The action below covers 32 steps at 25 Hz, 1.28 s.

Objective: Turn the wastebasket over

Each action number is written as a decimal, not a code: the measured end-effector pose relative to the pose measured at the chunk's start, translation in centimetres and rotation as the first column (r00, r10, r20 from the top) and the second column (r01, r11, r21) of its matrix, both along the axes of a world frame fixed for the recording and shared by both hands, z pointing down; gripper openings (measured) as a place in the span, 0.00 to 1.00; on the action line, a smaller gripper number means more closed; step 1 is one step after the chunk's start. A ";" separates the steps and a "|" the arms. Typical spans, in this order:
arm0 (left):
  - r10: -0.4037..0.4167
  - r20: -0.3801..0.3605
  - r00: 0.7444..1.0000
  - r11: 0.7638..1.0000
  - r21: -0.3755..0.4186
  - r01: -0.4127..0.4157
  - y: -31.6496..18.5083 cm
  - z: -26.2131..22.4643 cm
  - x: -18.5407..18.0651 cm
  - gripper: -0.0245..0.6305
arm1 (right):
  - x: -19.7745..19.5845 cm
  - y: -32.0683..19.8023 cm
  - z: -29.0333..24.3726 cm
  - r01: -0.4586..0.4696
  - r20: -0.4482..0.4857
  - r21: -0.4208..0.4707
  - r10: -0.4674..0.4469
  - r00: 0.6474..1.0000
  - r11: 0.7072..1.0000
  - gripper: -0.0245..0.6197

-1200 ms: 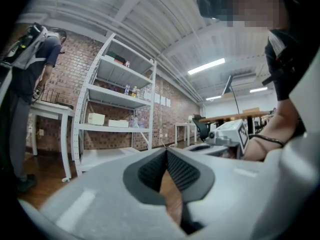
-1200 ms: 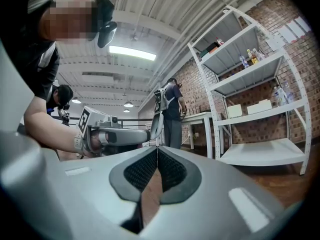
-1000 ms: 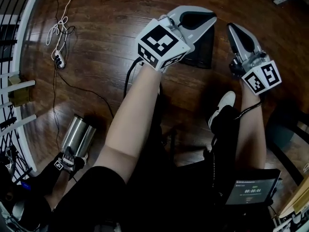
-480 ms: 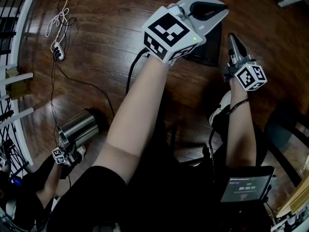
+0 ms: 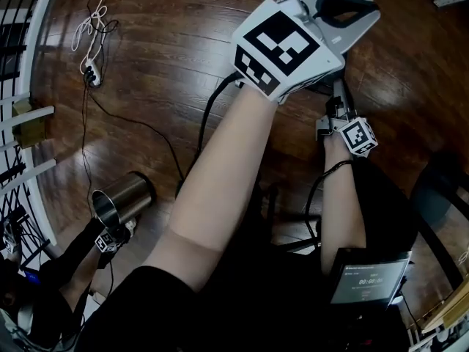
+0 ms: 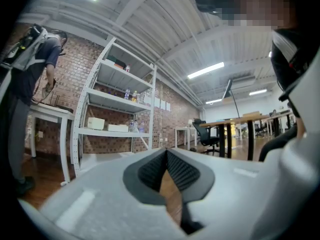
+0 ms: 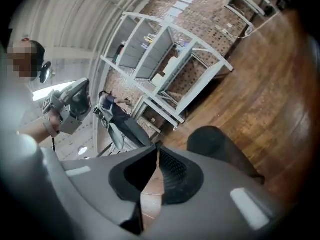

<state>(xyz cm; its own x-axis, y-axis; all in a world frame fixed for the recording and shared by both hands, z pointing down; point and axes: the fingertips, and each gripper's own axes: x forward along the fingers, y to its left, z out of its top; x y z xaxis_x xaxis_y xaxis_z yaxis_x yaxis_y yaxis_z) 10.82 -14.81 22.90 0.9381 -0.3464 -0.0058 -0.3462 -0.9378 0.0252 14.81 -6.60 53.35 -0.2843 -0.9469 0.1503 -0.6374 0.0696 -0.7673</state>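
Note:
The black wastebasket (image 7: pixel 220 146) stands on the wooden floor just right of centre in the right gripper view, a short way beyond my right gripper (image 7: pixel 158 146). That gripper's jaws are shut with nothing between them. In the head view my right gripper (image 5: pixel 338 88) hangs low near the floor, and my left gripper (image 5: pixel 366 17) is held high above it, covering almost all of the basket. The left gripper view shows my left gripper (image 6: pixel 166 151) pointing level into the room. Its pads meet at the tips and hold nothing.
At lower left another person's gripper holds a steel can (image 5: pixel 121 200). A power strip with cables (image 5: pixel 91 72) lies on the floor at upper left, beside a white rack (image 5: pixel 29 123). A screen (image 5: pixel 370 279) hangs at my waist. White shelves (image 6: pixel 120 104) and tables stand ahead.
My right gripper has sunk toward the floor and rolled, and now looks smaller, beside the basket. My left gripper has shifted up and right in the picture. The steel can has been tipped.

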 end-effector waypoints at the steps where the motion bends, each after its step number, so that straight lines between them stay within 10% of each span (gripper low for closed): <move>1: 0.001 -0.004 1.000 1.000 -0.001 -0.001 0.0 -0.2 0.0 0.04 | -0.3 0.6 0.8 -0.026 0.036 -0.015 0.027 0.999 1.000 0.06; 8: -0.006 -0.028 1.000 1.000 -0.013 0.005 0.1 -0.4 -0.5 0.04 | -2.1 4.7 7.7 -0.162 0.261 -0.131 0.192 0.946 0.978 0.07; 17: -0.019 -0.047 0.999 0.999 -0.026 0.018 -0.6 -1.1 -0.5 0.04 | -2.0 3.5 11.8 -0.326 0.538 -0.201 0.382 0.752 0.924 0.28; 32: -0.032 -0.083 0.996 0.998 -0.062 0.027 -1.3 -1.5 -1.6 0.04 | 1.1 -3.8 12.2 -0.459 0.601 -0.198 0.477 0.641 0.866 0.21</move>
